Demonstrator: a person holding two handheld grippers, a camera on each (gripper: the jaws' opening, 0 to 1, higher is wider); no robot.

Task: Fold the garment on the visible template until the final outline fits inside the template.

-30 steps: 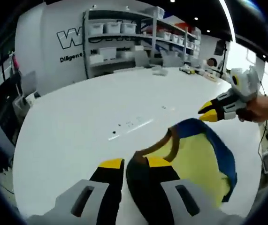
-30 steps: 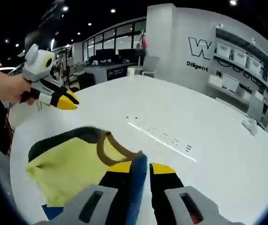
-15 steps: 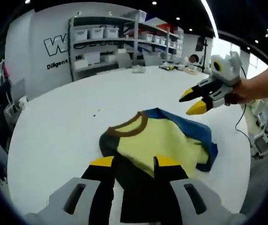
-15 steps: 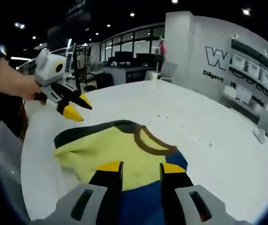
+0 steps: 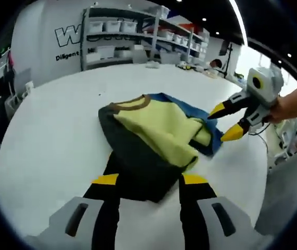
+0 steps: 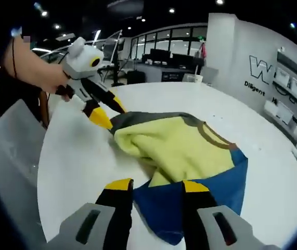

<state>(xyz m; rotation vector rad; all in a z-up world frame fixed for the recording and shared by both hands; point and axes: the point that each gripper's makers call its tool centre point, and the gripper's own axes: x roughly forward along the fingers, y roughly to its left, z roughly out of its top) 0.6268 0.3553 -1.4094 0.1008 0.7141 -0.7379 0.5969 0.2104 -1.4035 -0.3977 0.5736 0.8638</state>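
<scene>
A garment lies bunched on the white table: yellow front, brown collar, dark grey side, blue side. My left gripper is open, its jaws either side of the dark grey hem. In the right gripper view it sits at the grey edge. My right gripper is open above the blue part, with the yellow front beyond. In the left gripper view it comes in from the right, held in a hand, jaws apart at the blue edge.
Shelves with white bins stand against the far wall. Small items lie near the table's far rim. The table edge curves close on the left of the right gripper view. A person's forearm holds the left gripper.
A second ago each gripper was shut on the garment. Both have let go and now stand open, drawn back to opposite edges, and the garment lies on the table.
</scene>
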